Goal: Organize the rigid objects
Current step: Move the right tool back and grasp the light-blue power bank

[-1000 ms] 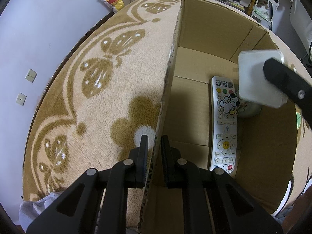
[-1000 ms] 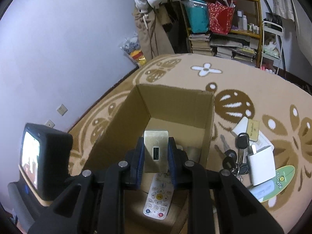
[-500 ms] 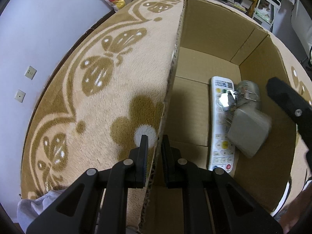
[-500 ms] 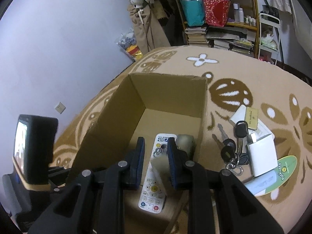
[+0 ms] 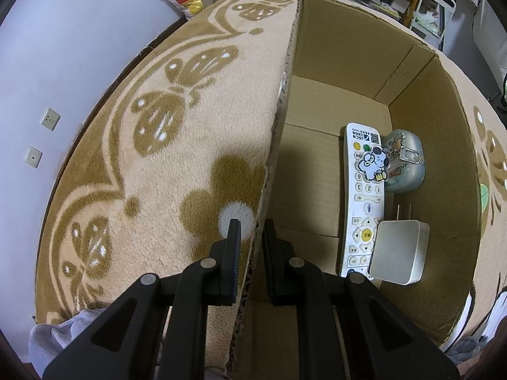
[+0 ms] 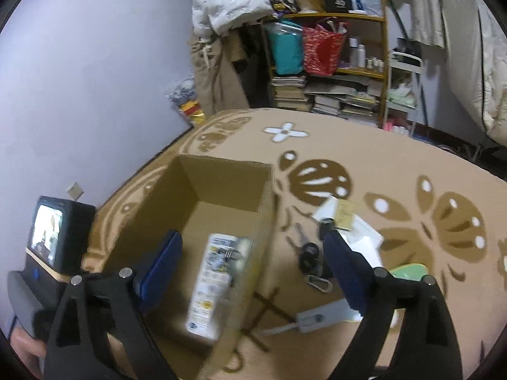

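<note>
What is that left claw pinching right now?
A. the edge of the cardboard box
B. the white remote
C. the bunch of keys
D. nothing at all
A: the left claw straddles the cardboard box wall, its fingers closed on either side of it.

An open cardboard box (image 5: 345, 72) holds a white remote control (image 5: 361, 196) lying flat lengthwise, a white charger plug (image 5: 399, 255) resting on the remote's near end, and a silvery tin (image 5: 405, 164) beside its far end.
</note>
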The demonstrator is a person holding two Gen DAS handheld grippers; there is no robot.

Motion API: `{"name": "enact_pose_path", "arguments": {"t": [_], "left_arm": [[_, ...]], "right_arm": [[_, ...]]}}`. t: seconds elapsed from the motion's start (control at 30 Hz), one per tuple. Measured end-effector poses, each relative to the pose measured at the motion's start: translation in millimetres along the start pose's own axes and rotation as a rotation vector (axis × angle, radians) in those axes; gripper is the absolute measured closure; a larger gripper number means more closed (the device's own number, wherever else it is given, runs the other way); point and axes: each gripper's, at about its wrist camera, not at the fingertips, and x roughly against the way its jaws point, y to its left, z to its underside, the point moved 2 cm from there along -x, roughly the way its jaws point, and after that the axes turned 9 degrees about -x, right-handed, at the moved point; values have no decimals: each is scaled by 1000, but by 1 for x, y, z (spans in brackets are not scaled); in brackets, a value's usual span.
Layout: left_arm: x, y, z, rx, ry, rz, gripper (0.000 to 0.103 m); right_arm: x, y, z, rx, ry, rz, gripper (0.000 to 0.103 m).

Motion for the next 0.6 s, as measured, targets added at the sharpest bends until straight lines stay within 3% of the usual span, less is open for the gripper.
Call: {"name": "enact_pose_path", "arguments": {"t": [0.6], "left_arm": [[1, -2, 0, -2, 1, 1, 89]], "right_arm": [[-43, -93, 43, -158, 161, 161, 7]]}}
